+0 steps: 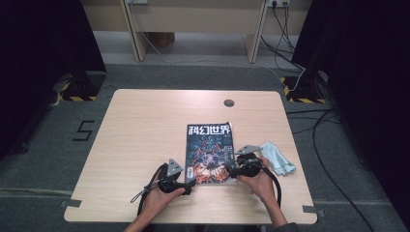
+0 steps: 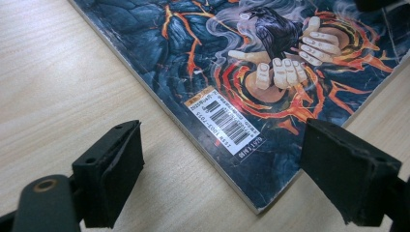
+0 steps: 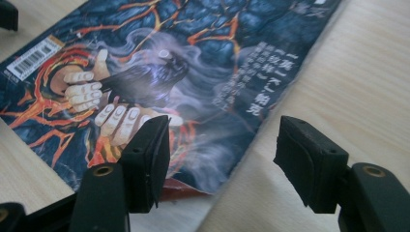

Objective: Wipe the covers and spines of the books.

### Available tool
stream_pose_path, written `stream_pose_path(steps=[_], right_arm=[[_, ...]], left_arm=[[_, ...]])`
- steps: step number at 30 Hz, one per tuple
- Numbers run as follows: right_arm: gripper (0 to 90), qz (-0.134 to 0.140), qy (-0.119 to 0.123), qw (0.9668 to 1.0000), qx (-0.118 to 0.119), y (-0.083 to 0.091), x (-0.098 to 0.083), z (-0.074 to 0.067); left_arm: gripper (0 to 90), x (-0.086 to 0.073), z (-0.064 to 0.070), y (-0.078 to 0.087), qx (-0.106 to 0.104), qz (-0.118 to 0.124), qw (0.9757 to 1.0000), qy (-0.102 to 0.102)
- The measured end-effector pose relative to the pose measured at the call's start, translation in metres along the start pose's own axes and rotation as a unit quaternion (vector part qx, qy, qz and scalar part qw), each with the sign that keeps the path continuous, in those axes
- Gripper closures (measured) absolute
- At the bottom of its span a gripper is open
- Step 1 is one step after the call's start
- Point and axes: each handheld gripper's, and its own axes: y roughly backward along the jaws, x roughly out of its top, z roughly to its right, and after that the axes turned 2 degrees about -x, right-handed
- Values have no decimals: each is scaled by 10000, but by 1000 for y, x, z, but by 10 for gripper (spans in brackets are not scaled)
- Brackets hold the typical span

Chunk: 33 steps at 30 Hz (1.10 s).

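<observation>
A magazine [image 1: 209, 152] with a dark blue and orange cover lies flat on the wooden table [image 1: 145, 125], its white title at the far end. My left gripper [image 1: 190, 183] sits at the magazine's near left corner. In the left gripper view its jaws [image 2: 220, 159] stand wide open, with the barcode corner of the magazine [image 2: 241, 63] between them and untouched. My right gripper [image 1: 231, 171] is at the near right edge, open. In the right gripper view one pad hangs over the cover [image 3: 169, 63] and the other over bare table, the gripper [image 3: 225, 145] holding nothing.
A pale blue cloth [image 1: 278, 157] lies crumpled on the table to the right of my right hand. A round cable hole [image 1: 228, 102] sits near the far edge. Bare tabletop spreads to the left and behind the magazine. Cables run over the floor at right.
</observation>
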Motion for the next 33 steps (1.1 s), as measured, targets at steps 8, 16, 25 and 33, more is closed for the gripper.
stream_pose_path(steps=[8, 16, 25, 33], right_arm=[[374, -162, 79, 9998, 28, -6, -4, -10], [394, -250, 708, 9971, 114, 3, -7, -42], [444, -254, 831, 9946, 575, 3, -9, -79], [387, -409, 1356, 9895, 280, 0, -7, -104]], left_arm=[[146, 0, -5, 2, -1, -69, 10000, 25], [148, -3, -26, 15, 221, -244, 9993, 188], [147, -4, -48, 23, 468, -341, 9975, 404], [156, -3, -52, 25, 576, -344, 9971, 361]])
